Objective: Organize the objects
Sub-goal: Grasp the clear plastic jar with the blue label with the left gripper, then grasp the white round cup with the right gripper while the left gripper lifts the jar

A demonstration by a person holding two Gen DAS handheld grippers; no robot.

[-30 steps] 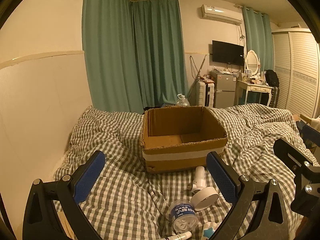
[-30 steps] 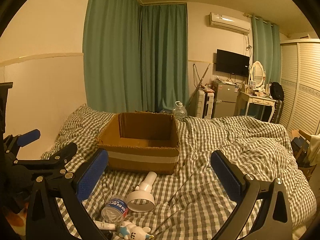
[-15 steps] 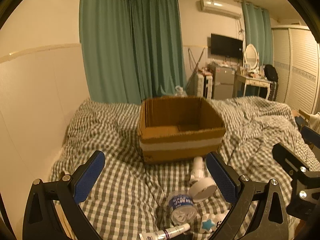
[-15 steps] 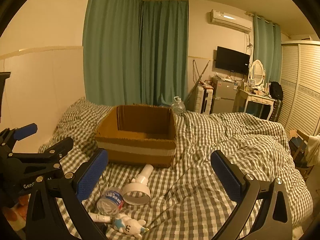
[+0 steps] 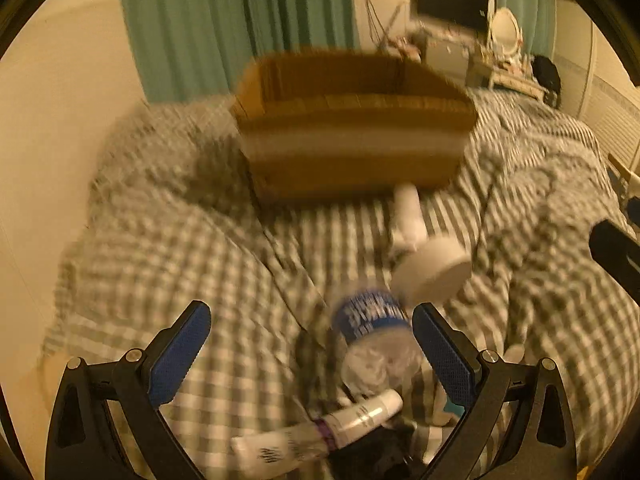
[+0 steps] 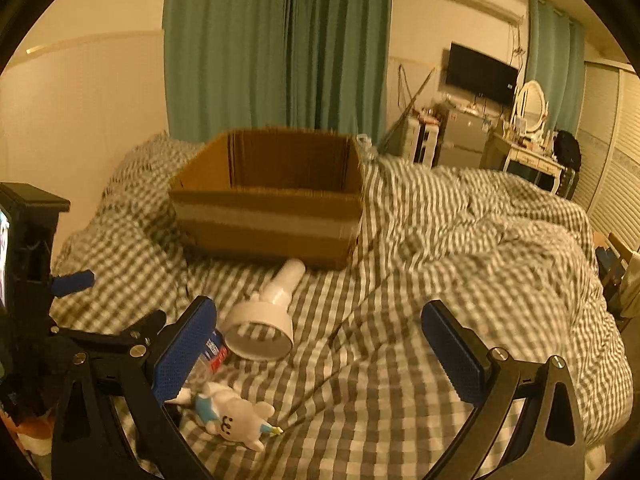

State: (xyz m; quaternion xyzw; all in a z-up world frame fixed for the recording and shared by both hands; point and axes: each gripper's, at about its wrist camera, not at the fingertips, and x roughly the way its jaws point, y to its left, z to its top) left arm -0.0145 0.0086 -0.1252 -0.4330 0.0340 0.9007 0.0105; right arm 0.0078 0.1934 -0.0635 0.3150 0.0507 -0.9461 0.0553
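1 cardboard box, 1 fan, 1 bottle, 1 tube, 1 plush toy.

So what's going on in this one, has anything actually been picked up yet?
Not yet. A person holds two grippers over a checked bed, both open and empty. The left gripper is low over a plastic bottle and a tube. A white fan-like gadget and a small plush toy also lie loose on the duvet. The cardboard box behind them looks empty, though its floor is partly hidden.
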